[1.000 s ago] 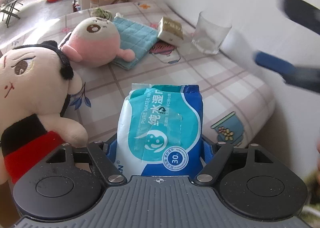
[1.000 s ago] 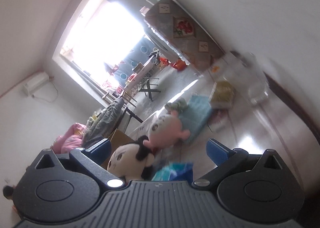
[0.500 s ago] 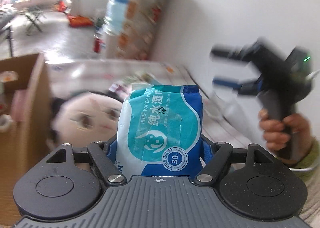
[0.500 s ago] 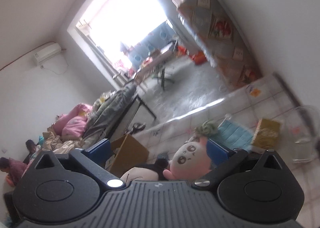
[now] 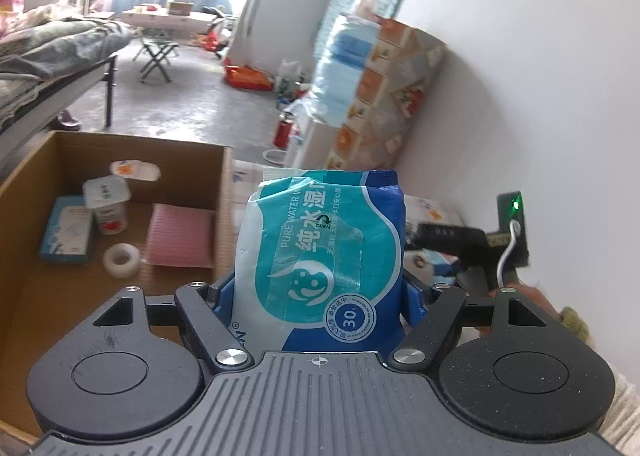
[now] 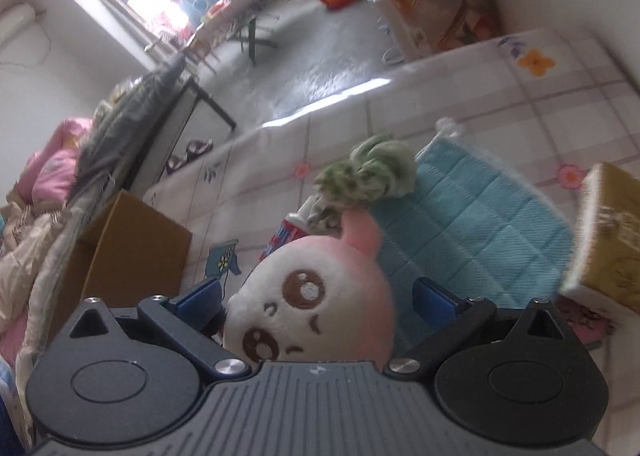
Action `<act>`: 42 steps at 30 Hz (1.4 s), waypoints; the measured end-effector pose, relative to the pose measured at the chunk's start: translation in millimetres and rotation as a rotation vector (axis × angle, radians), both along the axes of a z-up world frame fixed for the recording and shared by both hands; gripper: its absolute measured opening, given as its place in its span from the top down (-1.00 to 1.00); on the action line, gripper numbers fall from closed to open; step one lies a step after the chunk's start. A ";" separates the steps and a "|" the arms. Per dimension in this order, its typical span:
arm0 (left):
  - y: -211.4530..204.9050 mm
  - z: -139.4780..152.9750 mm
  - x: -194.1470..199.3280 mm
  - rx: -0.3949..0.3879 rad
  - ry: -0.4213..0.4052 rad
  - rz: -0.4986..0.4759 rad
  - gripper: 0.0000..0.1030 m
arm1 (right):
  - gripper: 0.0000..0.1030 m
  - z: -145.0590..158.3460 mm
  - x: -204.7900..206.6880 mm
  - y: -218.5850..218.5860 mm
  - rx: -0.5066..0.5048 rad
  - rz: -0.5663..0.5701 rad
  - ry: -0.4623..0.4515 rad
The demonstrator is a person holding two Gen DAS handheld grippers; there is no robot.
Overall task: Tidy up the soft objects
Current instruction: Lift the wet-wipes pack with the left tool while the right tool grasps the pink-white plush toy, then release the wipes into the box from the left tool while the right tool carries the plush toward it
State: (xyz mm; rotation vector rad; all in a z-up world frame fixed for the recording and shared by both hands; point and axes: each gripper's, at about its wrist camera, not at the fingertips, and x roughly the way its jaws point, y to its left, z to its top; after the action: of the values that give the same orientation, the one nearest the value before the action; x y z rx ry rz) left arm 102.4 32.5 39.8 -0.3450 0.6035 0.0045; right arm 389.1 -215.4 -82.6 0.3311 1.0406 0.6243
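Checked tablecloth [image 6: 460, 96], pink plush [image 6: 320, 296], blue cloth [image 6: 480, 232], green rag [image 6: 368, 172], yellow box [image 6: 612, 240]

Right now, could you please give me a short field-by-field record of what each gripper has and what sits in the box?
left gripper: shut on wet wipes pack
right gripper: open, pink plush toy between its fingers
cardboard box: holds yogurt cup, tape roll, pink pad, blue packet
bed: blue cloth, green rag
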 end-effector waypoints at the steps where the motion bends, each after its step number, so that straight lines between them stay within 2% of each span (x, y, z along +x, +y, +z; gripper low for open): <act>1: 4.4 -0.6 -0.4 -0.001 0.002 0.012 -0.46 | -1.00 -1.3 -1.1 4.2 -0.019 0.008 -0.001; 3: 16.5 -1.5 -7.7 -0.009 0.004 0.026 -0.46 | -0.98 -3.1 -2.5 10.6 -0.067 0.005 -0.009; 6: 25.6 -4.9 -9.4 -0.020 0.004 0.044 -0.46 | -0.72 -3.1 -9.8 10.8 -0.056 0.021 -0.012; 13: 40.6 -8.8 -18.2 -0.050 0.006 0.079 -0.46 | -0.67 5.1 -23.6 -5.4 -0.053 -0.033 -0.012; 22: 56.4 -7.2 -44.1 -0.084 -0.016 0.121 -0.46 | -0.67 20.0 -54.4 -87.6 0.215 -0.172 0.113; 25: 62.6 -4.5 -55.2 -0.095 -0.031 0.139 -0.46 | -0.67 32.0 -70.1 -99.2 0.243 -0.195 0.104; 28: 71.8 0.4 -66.9 -0.096 -0.050 0.159 -0.46 | -0.67 58.9 -91.0 -102.0 0.267 -0.181 0.046; 31: 84.3 6.6 -81.3 -0.086 -0.074 0.194 -0.46 | -0.67 93.7 -108.7 -92.4 0.289 -0.132 -0.037; 35: 105.6 12.8 -95.4 -0.053 -0.092 0.256 -0.46 | -0.67 139.4 -129.7 -54.8 0.319 -0.019 -0.143; 38: 122.6 13.8 -95.6 -0.035 -0.075 0.286 -0.46 | -0.67 159.7 -136.0 -12.3 0.355 0.092 -0.168; 42: 142.9 6.7 -88.2 -0.019 -0.032 0.298 -0.46 | -0.67 169.4 -137.9 52.3 0.400 0.238 -0.152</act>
State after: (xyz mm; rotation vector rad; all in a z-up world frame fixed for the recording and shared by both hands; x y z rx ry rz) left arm 14.2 175.4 46.5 -0.4500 0.5159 0.2785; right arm 251.1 -163.1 86.8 0.5044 0.8108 1.0608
